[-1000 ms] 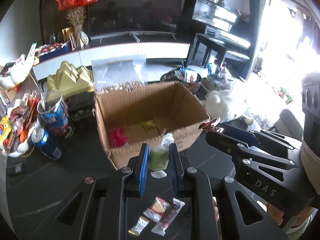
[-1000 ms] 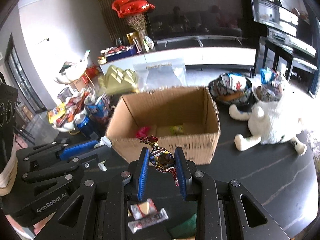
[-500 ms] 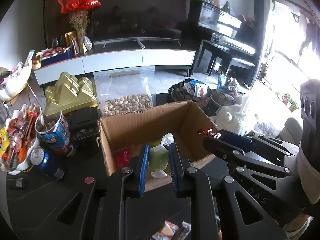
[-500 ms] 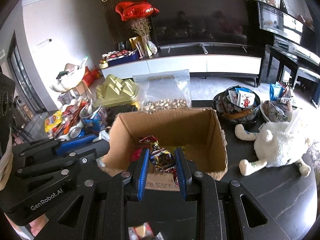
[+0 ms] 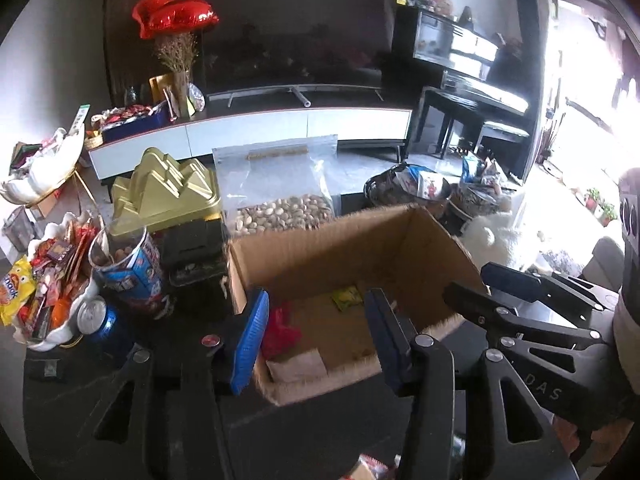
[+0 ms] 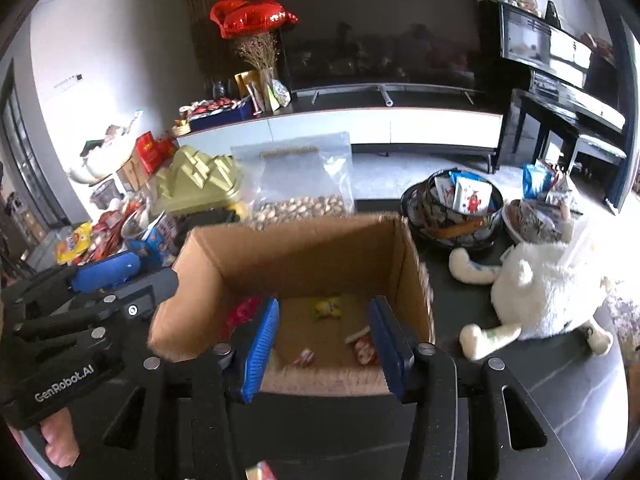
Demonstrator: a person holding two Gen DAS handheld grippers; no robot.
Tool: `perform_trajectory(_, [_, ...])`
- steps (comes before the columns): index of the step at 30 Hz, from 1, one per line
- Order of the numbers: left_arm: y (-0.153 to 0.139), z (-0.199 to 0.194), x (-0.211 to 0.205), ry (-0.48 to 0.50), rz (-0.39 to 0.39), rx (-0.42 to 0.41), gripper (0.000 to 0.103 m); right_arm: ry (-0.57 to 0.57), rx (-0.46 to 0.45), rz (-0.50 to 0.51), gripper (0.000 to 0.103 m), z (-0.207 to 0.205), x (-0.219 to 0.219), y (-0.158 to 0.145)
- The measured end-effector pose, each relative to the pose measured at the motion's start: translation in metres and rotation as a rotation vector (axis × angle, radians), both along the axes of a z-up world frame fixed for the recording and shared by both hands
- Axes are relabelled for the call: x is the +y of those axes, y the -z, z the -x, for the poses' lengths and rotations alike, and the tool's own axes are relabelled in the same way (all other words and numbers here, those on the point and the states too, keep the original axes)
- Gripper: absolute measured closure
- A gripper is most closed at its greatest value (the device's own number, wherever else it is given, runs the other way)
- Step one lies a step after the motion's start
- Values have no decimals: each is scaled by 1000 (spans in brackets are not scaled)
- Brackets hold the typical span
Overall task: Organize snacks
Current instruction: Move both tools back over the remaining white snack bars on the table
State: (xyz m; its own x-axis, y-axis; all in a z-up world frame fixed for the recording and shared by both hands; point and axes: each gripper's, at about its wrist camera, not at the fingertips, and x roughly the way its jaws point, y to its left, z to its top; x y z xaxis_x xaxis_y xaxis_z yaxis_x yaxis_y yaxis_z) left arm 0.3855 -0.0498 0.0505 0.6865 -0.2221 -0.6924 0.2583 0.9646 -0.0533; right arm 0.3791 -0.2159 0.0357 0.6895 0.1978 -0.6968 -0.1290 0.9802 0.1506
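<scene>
An open cardboard box (image 5: 348,240) (image 6: 304,248) stands on the dark table. Inside lie a red snack (image 5: 280,330), a yellow packet (image 5: 347,298) (image 6: 327,307), a pale packet (image 5: 298,366) and red-and-white candies (image 6: 362,350). My left gripper (image 5: 316,336) is open and empty, its blue pads over the box's near edge. My right gripper (image 6: 324,340) is open and empty over the box's near side. Each gripper shows in the other's view: the right one (image 5: 532,320) beside the box's right corner, the left one (image 6: 92,296) at its left.
Left of the box are a blue can (image 5: 100,326), a snack tub (image 5: 128,268), a white bowl of snacks (image 5: 44,288) and a gold box (image 5: 168,192). A bag of pistachios (image 5: 280,200) stands behind. A patterned bowl (image 6: 456,208) and a white plush toy (image 6: 544,292) are at the right.
Both grippers have opened. The green packet has left the left gripper and the wrapped candy has left the right one; both grippers now sit closer over the box.
</scene>
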Motion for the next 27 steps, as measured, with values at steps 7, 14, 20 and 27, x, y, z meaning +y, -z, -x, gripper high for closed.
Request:
perform_trajectory(7, [-7,45,9,15,10,-37,53,-21,1,-28,55,42,10,1])
perform_trajectory(14, [-10,89,17,37,-16,-70,53,-19,2,-71,55,83,19,2])
perform_trajectory(20, [-8,120,25,55,-8,-81,53,-5,-21,-105,55,116,26,0])
perform_trajectory(27, [5,154,37,54,-39,-115,51,27,-93,-127,55,153,35,7])
